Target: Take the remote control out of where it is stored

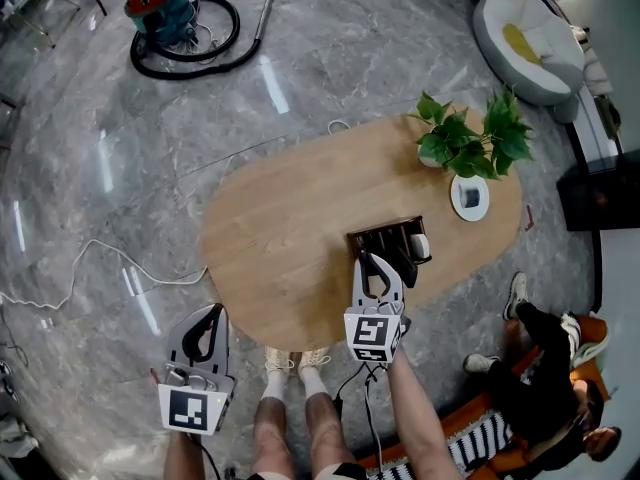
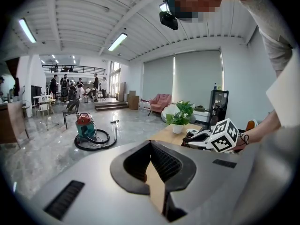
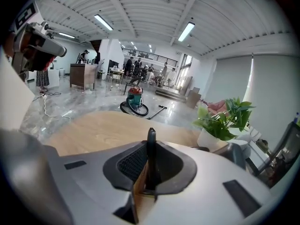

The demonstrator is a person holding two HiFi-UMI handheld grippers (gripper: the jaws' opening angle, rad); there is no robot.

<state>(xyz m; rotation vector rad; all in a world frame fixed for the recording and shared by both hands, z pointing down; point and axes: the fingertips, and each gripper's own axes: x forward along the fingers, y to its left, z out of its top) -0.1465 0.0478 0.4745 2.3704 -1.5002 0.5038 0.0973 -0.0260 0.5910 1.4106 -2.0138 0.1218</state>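
Note:
The dark wooden holder (image 1: 388, 236) stands on the oval wooden table (image 1: 280, 218) near its front right edge. My right gripper (image 1: 373, 261) reaches into the holder's near side. In the right gripper view a slim black remote control (image 3: 151, 139) stands edge-on between the jaws, and the right gripper (image 3: 149, 146) is shut on it. The remote's lower part is hidden by the jaws. My left gripper (image 1: 213, 313) hangs off the table's front left edge over the floor, with its tips together and nothing in them (image 2: 151, 143).
A potted plant (image 1: 470, 138) and a round white dish (image 1: 470, 197) sit at the table's far right. A vacuum cleaner (image 1: 165, 13) with its hose lies on the marble floor beyond. A cable (image 1: 100, 258) trails on the left. A person (image 1: 545, 373) sits at the lower right.

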